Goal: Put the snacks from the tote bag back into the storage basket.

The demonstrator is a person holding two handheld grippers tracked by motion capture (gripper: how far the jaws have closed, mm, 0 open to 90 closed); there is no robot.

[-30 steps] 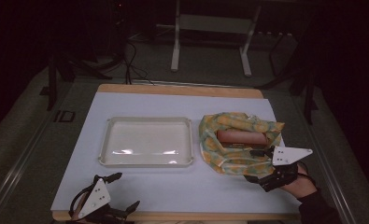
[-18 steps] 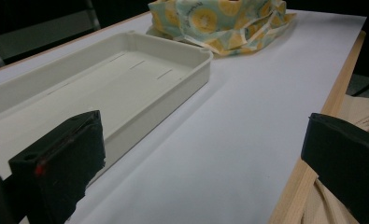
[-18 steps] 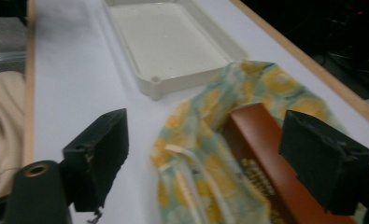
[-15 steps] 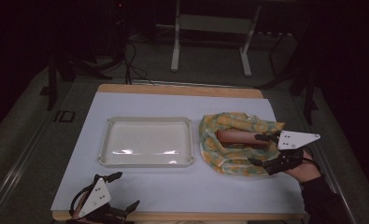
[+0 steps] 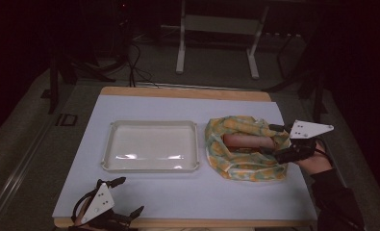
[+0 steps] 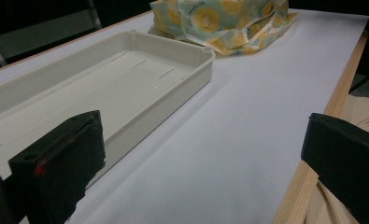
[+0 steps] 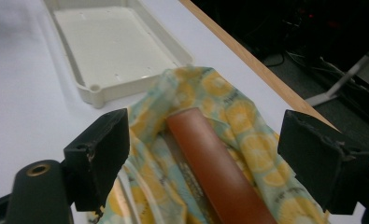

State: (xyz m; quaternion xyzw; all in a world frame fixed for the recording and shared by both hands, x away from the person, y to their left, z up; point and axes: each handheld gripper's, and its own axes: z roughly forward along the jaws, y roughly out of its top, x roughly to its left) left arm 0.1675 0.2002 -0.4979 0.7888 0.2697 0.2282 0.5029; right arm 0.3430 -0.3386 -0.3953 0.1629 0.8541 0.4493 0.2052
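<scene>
A reddish-brown roll (image 5: 247, 141) lies in an opened yellow-and-teal patterned cloth (image 5: 235, 166) on the right of the white table. My right gripper (image 5: 273, 141) is open at the roll's right end, one jaw on each side. In the right gripper view the roll (image 7: 210, 158) runs between the wide-apart jaws of the right gripper (image 7: 205, 140), untouched, over the cloth (image 7: 247, 135). My left gripper (image 5: 130, 195) rests open at the table's front left edge. In its own view the left gripper (image 6: 205, 158) has nothing between its jaws.
A shallow white tray (image 5: 109, 144) sits bare at the table's middle left, beside the cloth. The tray (image 6: 191, 70) and cloth (image 6: 219, 18) lie ahead in the left gripper view. The table's wooden edge (image 5: 187, 93) runs along the back. Dark floor and stand legs lie beyond.
My right gripper has moved forward from the cloth's near right edge and now straddles the roll's right end. The left gripper has not moved.
</scene>
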